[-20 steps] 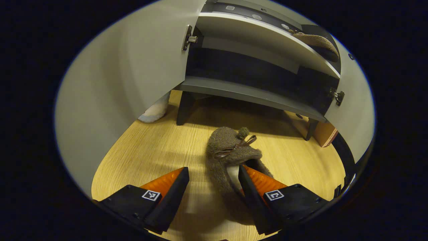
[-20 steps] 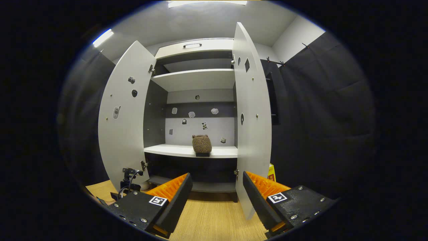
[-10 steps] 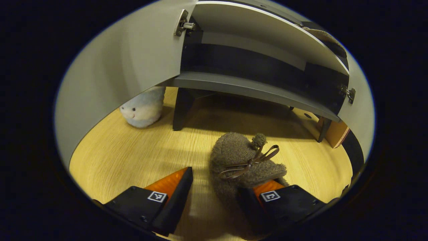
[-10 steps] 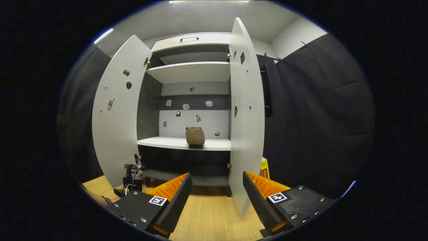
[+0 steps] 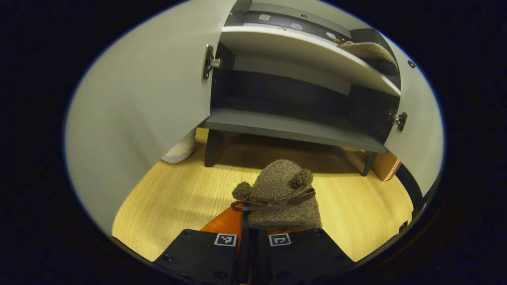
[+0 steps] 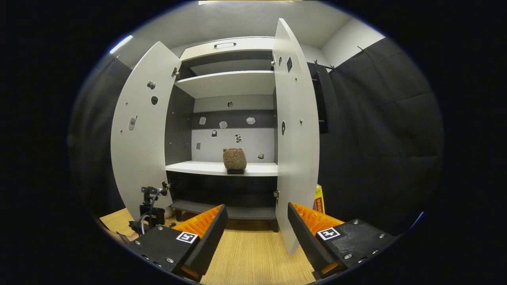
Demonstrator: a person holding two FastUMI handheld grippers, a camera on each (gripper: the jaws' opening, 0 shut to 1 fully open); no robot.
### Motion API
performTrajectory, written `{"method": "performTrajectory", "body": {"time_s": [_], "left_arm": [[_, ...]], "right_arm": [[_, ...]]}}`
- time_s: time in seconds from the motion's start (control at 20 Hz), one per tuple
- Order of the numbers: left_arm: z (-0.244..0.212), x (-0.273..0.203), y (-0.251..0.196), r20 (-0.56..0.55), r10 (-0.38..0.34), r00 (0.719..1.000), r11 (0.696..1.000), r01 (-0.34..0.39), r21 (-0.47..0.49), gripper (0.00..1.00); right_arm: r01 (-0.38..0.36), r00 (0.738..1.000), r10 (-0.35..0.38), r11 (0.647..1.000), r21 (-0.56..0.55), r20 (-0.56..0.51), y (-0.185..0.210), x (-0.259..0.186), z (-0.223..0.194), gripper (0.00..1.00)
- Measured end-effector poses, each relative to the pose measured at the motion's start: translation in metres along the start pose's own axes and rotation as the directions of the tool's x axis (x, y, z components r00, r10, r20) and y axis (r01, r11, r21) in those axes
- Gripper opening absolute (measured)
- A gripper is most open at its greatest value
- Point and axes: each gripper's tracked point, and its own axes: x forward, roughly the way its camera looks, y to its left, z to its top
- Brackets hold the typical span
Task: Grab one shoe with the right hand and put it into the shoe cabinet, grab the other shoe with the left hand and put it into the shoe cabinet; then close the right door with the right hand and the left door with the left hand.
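My left gripper (image 5: 250, 231) is shut on a fuzzy brown slipper (image 5: 283, 194) with a bow and pompoms, held just above the wooden floor in front of the shoe cabinet (image 5: 293, 128). The other brown slipper (image 6: 234, 159) rests on the cabinet's middle shelf, and it also appears as the slipper (image 5: 368, 49) at the upper right of the left gripper view. My right gripper (image 6: 255, 221) stands open and empty, back from the cabinet. The left door (image 6: 138, 134) and the right door (image 6: 296, 130) both stand wide open.
A pale plush toy (image 5: 180, 149) sits on the floor by the cabinet's left leg, behind the left door (image 5: 146, 99). A yellow and red box (image 6: 319, 200) stands right of the cabinet. The wooden floor (image 6: 253, 261) spreads before the cabinet.
My left gripper has shut on the slipper's rim and raised it off the floor, toe pointing at the cabinet. The right gripper stayed open and hardly moved.
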Motion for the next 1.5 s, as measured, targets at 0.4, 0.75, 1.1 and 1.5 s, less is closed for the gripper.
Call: {"method": "performTrajectory", "body": {"time_s": [0.4,0.75,1.1,1.5], "left_arm": [[0.123,-0.105,-0.062,0.227,-0.13,0.965,0.991,0.132,0.008,0.15],[0.277,-0.076,-0.094,0.344,-0.107,0.933,0.992,0.075,0.106,0.14],[0.354,0.057,-0.073,0.224,-0.027,0.974,1.0,0.022,0.022,0.15],[0.359,0.133,-0.056,0.06,0.075,0.995,0.997,-0.076,0.021,0.17]], "right_arm": [[-0.033,0.999,0.033,0.999,0.029,0.013,0.009,0.004,0.006,0.94],[-0.034,0.999,0.033,0.999,0.029,0.02,0.009,-0.001,0.009,0.94],[0.0,1.0,-0.001,0.999,0.041,0.025,-0.004,-0.008,0.016,0.93],[0.023,1.0,-0.023,1.0,0.017,0.012,-0.009,-0.016,0.011,0.93]]}}
